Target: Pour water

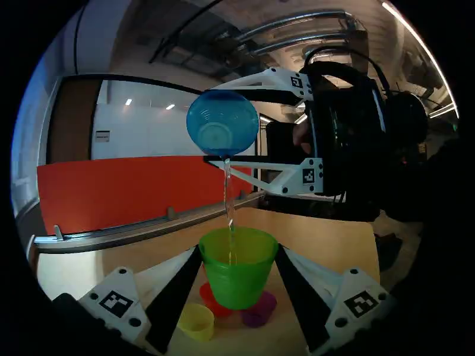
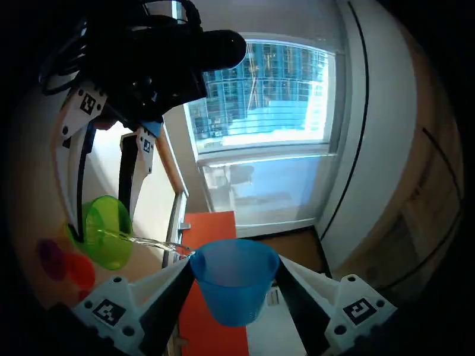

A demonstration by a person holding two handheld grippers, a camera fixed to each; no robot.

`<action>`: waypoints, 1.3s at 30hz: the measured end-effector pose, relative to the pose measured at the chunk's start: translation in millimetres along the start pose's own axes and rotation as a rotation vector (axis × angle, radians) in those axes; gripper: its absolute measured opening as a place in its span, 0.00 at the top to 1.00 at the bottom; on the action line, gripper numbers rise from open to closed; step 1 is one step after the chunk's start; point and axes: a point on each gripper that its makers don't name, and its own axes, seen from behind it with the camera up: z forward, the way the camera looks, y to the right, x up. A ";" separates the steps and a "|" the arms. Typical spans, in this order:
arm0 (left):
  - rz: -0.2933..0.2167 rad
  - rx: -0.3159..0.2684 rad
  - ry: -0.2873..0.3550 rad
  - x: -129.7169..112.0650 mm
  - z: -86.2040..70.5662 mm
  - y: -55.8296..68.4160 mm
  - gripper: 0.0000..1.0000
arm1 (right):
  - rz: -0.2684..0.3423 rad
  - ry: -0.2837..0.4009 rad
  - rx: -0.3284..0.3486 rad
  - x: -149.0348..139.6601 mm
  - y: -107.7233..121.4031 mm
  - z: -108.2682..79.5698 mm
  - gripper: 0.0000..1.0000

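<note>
The right tool point(image 2: 233, 264) is clamped on a blue plastic cup point(image 1: 222, 123), tipped on its side at upper centre of the left gripper view. A thin stream of water point(image 1: 228, 202) falls into the green cup point(image 2: 108, 232), which the left tool point(image 1: 237, 255) grips directly beneath at lower centre, above the worktop point(image 1: 332, 237), evidently to catch it. I see no readable writing, just square coded markers point(image 1: 116, 301) on both tools.

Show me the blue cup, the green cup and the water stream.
blue cup point(image 1: 222, 121), left gripper view, centre of its tipped mouth
green cup point(image 1: 237, 279), left gripper view, front wall
water stream point(image 1: 227, 199), left gripper view, midway down the fall
</note>
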 end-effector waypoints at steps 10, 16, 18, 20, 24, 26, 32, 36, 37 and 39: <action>-0.005 -0.001 0.002 -0.6 -0.3 -1.2 0.12 | -0.061 0.000 -0.003 9.4 -2.0 2.3 0.09; -0.010 0.001 0.004 0.1 0.4 -2.3 0.12 | -0.098 0.000 -0.005 15.4 -3.7 5.0 0.09; -0.012 0.001 0.005 0.4 0.4 -2.5 0.13 | -0.113 -0.001 -0.007 16.9 -4.2 5.9 0.09; -0.013 0.001 0.006 0.5 0.5 -3.2 0.12 | -0.121 -0.002 -0.006 18.2 -5.3 6.5 0.09; -0.014 0.003 0.006 0.5 0.8 -4.2 0.12 | -0.134 0.003 -0.002 22.4 -7.4 6.5 0.09; -0.014 0.003 0.007 0.5 1.1 -4.4 0.13 | -0.139 0.007 -0.001 24.5 -8.0 6.2 0.09; -0.016 0.001 0.009 1.2 1.1 -4.6 0.12 | -0.148 0.006 -0.003 24.7 -8.1 5.3 0.09; -0.016 0.000 0.010 1.5 1.1 -3.7 0.12 | -0.148 0.008 -0.002 23.6 -9.2 3.8 0.09; -0.016 -0.001 0.009 1.4 1.2 -3.5 0.12 | -0.146 0.009 -0.002 23.4 -9.1 3.5 0.09; -0.016 -0.001 0.008 1.3 1.5 -3.3 0.12 | -0.142 0.011 -0.003 22.8 -9.0 2.8 0.09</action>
